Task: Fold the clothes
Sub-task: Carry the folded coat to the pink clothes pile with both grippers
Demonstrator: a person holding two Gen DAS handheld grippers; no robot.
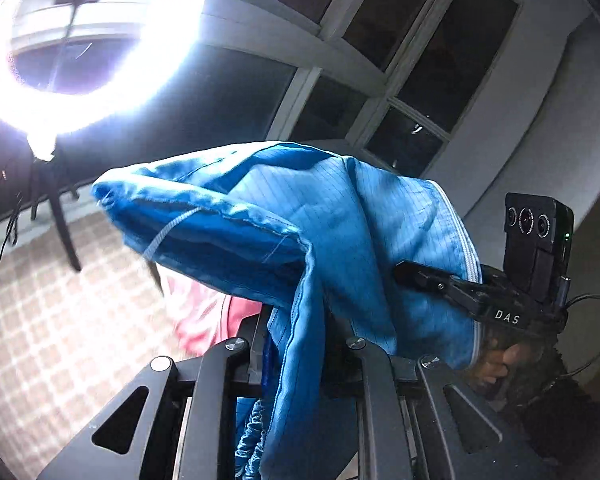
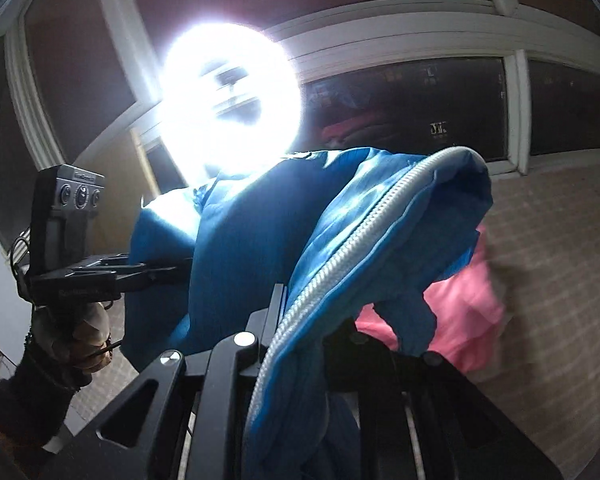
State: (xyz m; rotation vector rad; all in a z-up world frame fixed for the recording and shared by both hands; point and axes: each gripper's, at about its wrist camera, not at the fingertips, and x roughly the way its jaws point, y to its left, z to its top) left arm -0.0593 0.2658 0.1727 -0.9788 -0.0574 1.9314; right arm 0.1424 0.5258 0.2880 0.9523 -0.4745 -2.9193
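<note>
A blue zip-up garment (image 1: 300,216) hangs in the air, bunched and held between both grippers. In the left wrist view my left gripper (image 1: 296,336) is shut on a fold of it, and an elastic cuff (image 1: 252,440) dangles below the fingers. My right gripper (image 1: 404,274) reaches in from the right, shut on the cloth by the white zipper. In the right wrist view my right gripper (image 2: 308,320) pinches the blue garment (image 2: 240,240) along its white zipper (image 2: 340,260). My left gripper (image 2: 180,268) grips the far side, with a gloved hand (image 2: 72,340) on its handle.
A pink garment (image 2: 460,320) lies below on a beige checked surface (image 2: 560,260), also in the left wrist view as the pink garment (image 1: 204,312). A bright ring light (image 1: 140,92) on a dark stand glares ahead. Dark windows (image 1: 440,60) with white frames lie behind.
</note>
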